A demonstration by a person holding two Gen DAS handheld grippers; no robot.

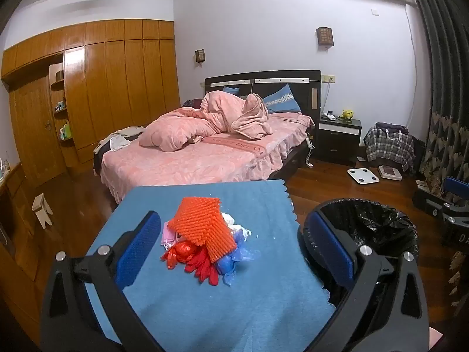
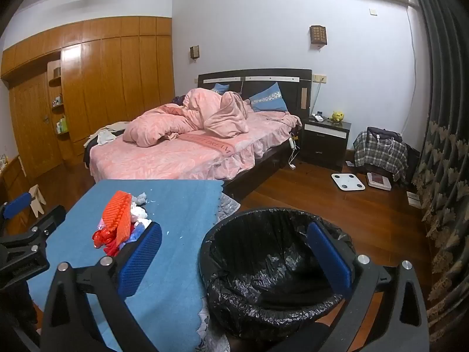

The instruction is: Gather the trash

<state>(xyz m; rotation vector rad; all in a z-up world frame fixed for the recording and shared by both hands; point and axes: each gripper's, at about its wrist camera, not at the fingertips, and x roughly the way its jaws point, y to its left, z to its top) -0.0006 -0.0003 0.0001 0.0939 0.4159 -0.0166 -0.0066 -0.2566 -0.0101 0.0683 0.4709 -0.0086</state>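
Bedroom, both grippers up front. Left gripper (image 1: 234,243) has its jaws spread wide, nothing gripped — it hangs above the blue cloth (image 1: 205,302) that covers the surface, w/ the trash pile (image 1: 205,243) framed between the two blue pads but not touched. Pile sits mid-cloth: an orange spiky mat (image 1: 202,226) tilted on top, red plastic bag (image 1: 178,253) and red gloves (image 1: 205,270) at its near edge, blue plastic bits (image 1: 234,259) on the bin side, white crumpled bits (image 1: 234,224) behind.

Right gripper (image 2: 234,255) also released, jaws wide, holding nothing. Its left pad is over the cloth just beside the pile; its right pad is over the trash bin (image 2: 272,272), which stands on the floor right next to the surface edge, lined w/ a black bag, opening up. Can't tell if anything is inside — too dark.

In the right wrist view the left gripper shows at the far left edge, apart from the pile.

Background: bed (image 1: 205,152) w/ pink bedding, wooden wardrobe (image 1: 117,79), dark nightstand (image 1: 340,135), white scale (image 1: 363,175) on the wood floor.
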